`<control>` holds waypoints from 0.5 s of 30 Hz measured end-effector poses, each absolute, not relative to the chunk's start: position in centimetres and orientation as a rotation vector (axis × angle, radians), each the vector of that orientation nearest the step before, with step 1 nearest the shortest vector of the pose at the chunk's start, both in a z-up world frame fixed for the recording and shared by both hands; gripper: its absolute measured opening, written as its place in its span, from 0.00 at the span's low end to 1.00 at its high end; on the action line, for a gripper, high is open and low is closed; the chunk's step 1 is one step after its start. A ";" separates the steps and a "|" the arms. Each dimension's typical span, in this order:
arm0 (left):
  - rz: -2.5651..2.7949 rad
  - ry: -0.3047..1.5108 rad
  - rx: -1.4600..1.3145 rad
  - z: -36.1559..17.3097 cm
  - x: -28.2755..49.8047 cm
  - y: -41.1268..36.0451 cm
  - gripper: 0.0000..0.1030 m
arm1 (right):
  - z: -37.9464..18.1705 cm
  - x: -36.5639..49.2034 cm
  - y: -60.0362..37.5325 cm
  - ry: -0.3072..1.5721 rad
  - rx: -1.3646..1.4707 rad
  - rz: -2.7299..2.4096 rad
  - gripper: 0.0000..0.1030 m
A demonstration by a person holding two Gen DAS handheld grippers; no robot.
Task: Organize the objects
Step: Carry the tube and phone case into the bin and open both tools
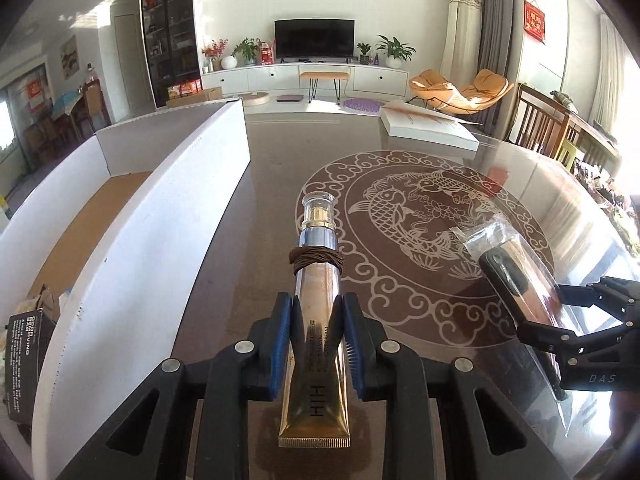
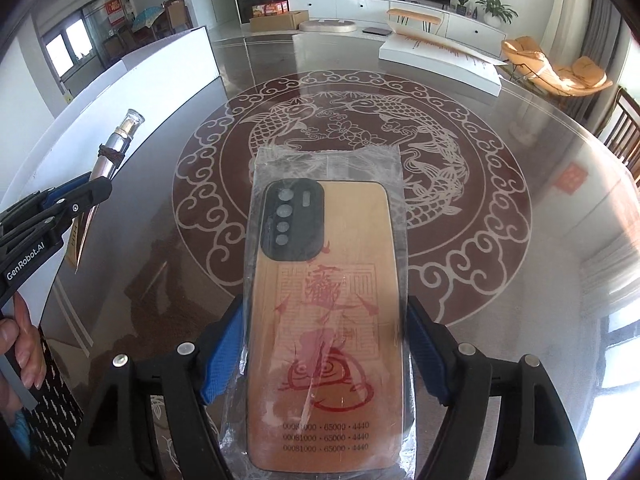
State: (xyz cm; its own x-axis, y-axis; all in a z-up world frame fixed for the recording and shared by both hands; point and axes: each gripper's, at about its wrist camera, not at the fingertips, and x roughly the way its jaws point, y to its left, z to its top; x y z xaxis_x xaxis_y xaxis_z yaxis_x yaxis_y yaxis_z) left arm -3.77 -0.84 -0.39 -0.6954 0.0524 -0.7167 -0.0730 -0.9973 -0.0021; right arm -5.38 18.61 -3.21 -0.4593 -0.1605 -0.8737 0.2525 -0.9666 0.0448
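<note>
Glass table with carp medallion, living room behind; left hand-held gripper pinching gold tube.

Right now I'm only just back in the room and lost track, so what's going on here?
A person is tidying with two handheld grippers. The left gripper is shut on a gold cosmetic tube, held above the glass table beside the open white box. The right gripper's jaws hold a phone case in a plastic sleeve by its long edges.

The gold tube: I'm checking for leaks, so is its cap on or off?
On. The gold tube, clamped in the left gripper, has its clear cap seated over the nozzle.
</note>
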 end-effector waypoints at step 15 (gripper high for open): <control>3.025 -0.293 -1.107 7.9 -1.6 -16.5 0.25 | 7.2 -7.3 4.4 -0.061 1.129 -2.346 0.73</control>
State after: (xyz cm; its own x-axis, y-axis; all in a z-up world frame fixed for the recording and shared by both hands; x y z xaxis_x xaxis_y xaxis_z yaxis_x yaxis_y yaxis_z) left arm -1.56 -16.51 7.95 -0.7621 -0.0249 -0.6470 0.1485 -0.9793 -0.1373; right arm -7.32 4.35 7.20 -0.5098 -0.4801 -0.7139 0.4423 -0.8580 0.2612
